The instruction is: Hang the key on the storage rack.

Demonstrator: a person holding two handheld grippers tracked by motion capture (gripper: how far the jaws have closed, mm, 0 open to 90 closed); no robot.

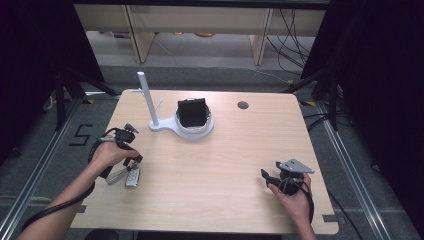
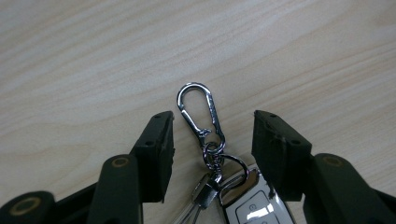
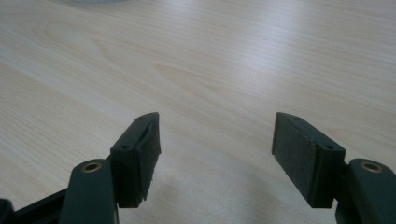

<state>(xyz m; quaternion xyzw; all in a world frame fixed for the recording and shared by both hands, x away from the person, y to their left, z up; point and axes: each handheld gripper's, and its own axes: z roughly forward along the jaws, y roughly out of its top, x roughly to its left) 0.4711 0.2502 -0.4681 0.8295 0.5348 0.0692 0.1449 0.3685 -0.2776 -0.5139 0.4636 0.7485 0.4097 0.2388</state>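
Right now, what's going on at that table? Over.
Left gripper open, straddling the key ring's carabiner, pads not touching. Car key fob flat on the table. Right gripper open, nothing between. Nothing in the way.

A black "5" is marked on the floor (image 1: 82, 135).

Silver carabiner (image 2: 198, 112) (black gripper (image 2: 212, 140))
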